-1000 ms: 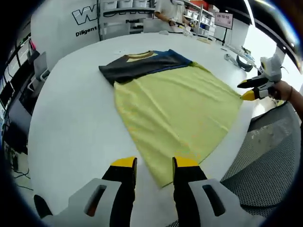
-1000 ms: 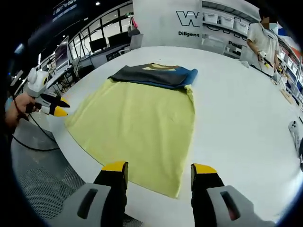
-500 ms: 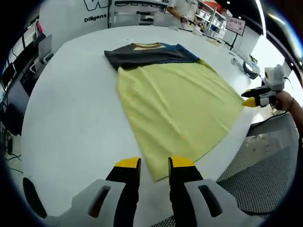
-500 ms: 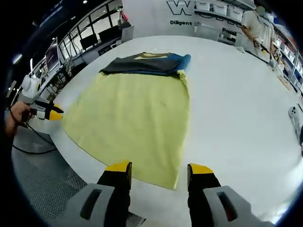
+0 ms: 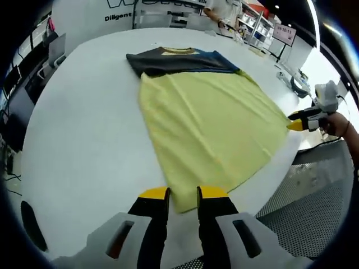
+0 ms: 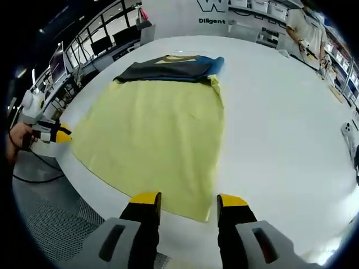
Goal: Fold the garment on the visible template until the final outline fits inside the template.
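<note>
Big white round bench (image 5: 78, 145) in a lab-type room, shelving and wall lettering running along the top of both views.

Garment (image 5: 207, 117) is lying flat mid-bench: yellow body spreading toward the near edge, dark grey/blue shoulder section sitting at the far end, upper centre of frame. No template outline is showing around it, so I can't judge the fit.

Left claw (image 5: 182, 196) is sitting at the near hem corner, jaws a narrow gap apart with the corner between the tips; can't tell if it's actually pinching. Right claw (image 6: 188, 202) is standing open at the other hem corner, jaws straddling the fabric edge, not closed on it.

Step looks like grabbing both hem corners for a fold toward the collar. Get both layers in each pinch, lift evenly and keep the hem taut so it's landing square.

Hem is lying close to the bench edge, so it could be slipping off. Small devices (image 5: 297, 84) are sitting at the right bench edge, well clear. A person (image 6: 303, 28) is standing at the shelves, upper right.
</note>
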A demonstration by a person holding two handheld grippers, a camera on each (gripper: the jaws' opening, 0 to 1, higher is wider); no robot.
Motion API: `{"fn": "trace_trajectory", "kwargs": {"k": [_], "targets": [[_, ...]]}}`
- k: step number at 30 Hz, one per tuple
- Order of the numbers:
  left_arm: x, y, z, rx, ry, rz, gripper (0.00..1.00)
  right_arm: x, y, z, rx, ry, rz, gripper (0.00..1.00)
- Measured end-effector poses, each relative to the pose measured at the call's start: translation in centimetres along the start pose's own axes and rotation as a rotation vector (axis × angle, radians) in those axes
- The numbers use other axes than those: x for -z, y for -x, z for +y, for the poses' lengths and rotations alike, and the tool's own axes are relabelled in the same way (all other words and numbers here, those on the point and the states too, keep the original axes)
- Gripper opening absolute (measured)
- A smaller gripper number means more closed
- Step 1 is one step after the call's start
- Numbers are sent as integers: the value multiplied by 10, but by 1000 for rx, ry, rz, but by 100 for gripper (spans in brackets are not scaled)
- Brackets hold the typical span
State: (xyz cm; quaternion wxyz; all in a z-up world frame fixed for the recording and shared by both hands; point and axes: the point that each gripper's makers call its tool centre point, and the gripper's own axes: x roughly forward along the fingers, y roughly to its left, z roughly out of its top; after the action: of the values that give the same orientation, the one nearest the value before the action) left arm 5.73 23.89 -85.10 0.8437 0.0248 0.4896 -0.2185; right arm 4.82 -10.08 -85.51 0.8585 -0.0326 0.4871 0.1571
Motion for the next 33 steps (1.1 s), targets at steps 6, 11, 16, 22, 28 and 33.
{"fn": "trace_trajectory", "kwargs": {"k": [6,11,16,22,28,33], "targets": [[0,-2,6,-40,-16,9,14,1,-3,-5,74,67,33,26],[-1,-4,9,-71,-36,-3,7,-1,-4,1,63,56,34,8],[-2,-4,9,-77,-34,-10,5,-1,-4,-1,45,9,30,0],[-15,10,19,-127,1,-93,5,-7,5,-3,40,-44,-36,0],[-30,20,14,-119,6,-164,5,-15,12,-6,44,-90,-71,0],[-39,27,12,-109,30,-209,5,-27,19,-8,43,-102,-110,0]]}}
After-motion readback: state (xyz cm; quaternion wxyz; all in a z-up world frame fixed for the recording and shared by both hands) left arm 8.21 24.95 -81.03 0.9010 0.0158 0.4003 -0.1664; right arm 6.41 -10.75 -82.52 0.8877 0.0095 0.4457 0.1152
